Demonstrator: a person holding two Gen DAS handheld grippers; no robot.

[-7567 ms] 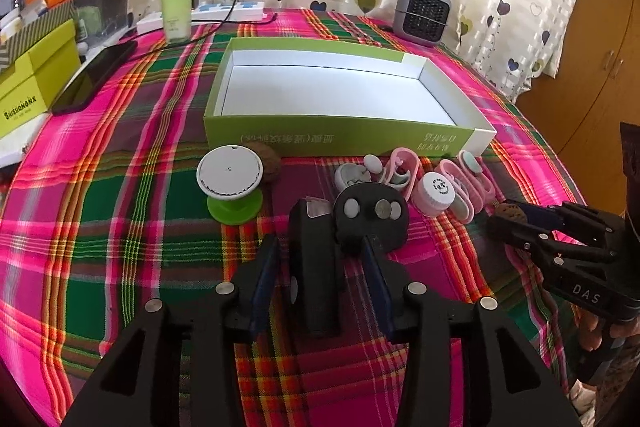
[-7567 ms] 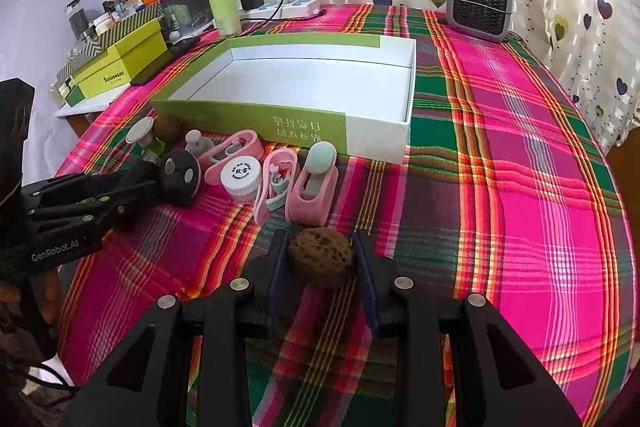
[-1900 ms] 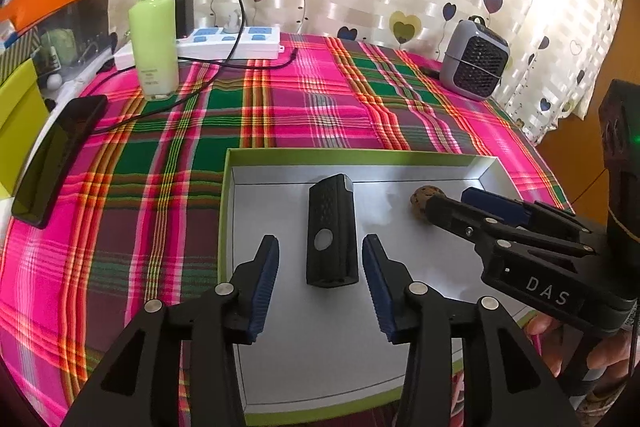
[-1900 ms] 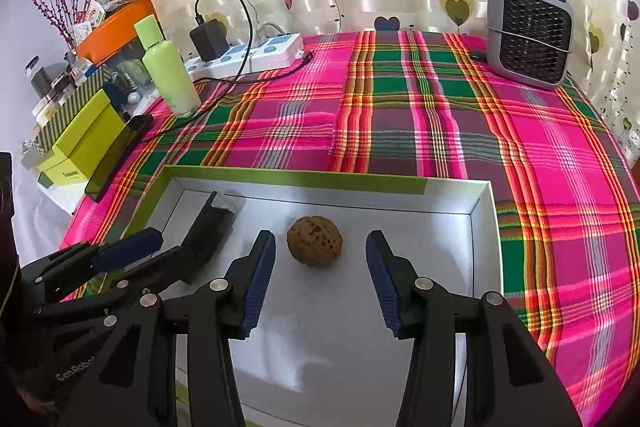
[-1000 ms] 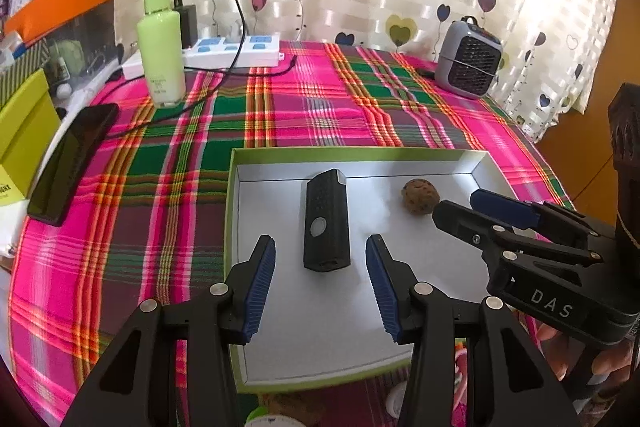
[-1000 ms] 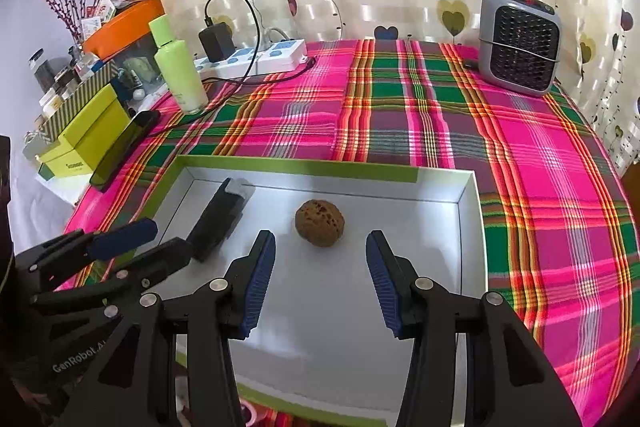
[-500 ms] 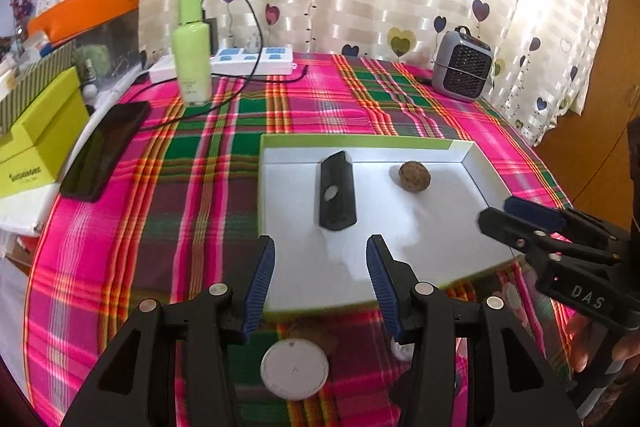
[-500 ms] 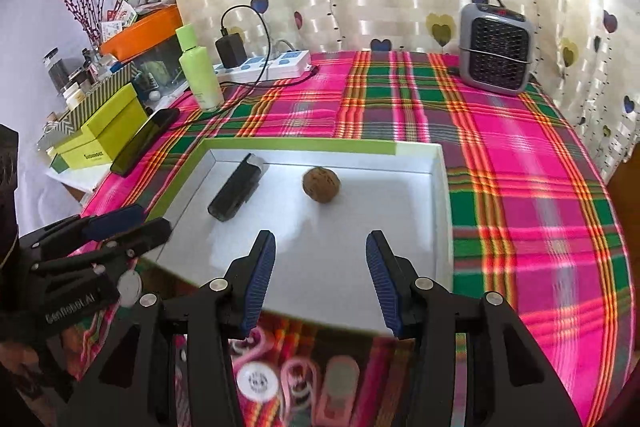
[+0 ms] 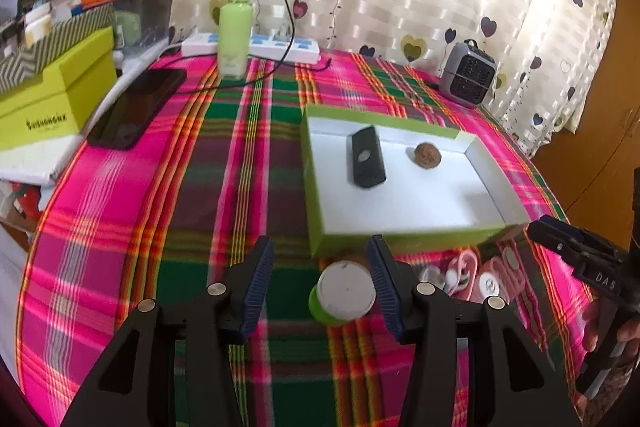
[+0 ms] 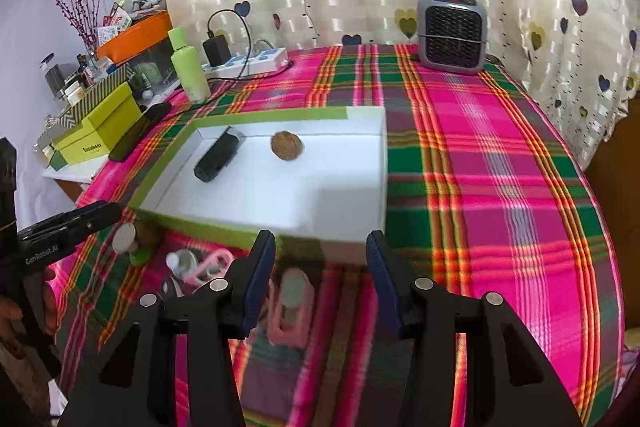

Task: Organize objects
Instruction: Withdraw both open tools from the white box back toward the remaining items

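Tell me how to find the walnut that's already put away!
Look at the green box with the white inside, on the pink plaid cloth. Two things lie in it near the far wall. The walnut is the round, bumpy brown one; its neighbour, the black case, is long and flat.

counter point(image 9: 168, 211) draped in pink-and-green plaid cloth. lying directly on it: a green-walled white tray point(image 9: 400, 239); before the tray, a white-capped green jar point(image 9: 344, 293) and pink clips point(image 10: 290, 303); toward the back, a green bottle point(image 9: 236, 31), white power strip point(image 9: 256, 45), grey heater point(image 10: 452, 33); at the left edge, a black phone point(image 9: 136, 107).
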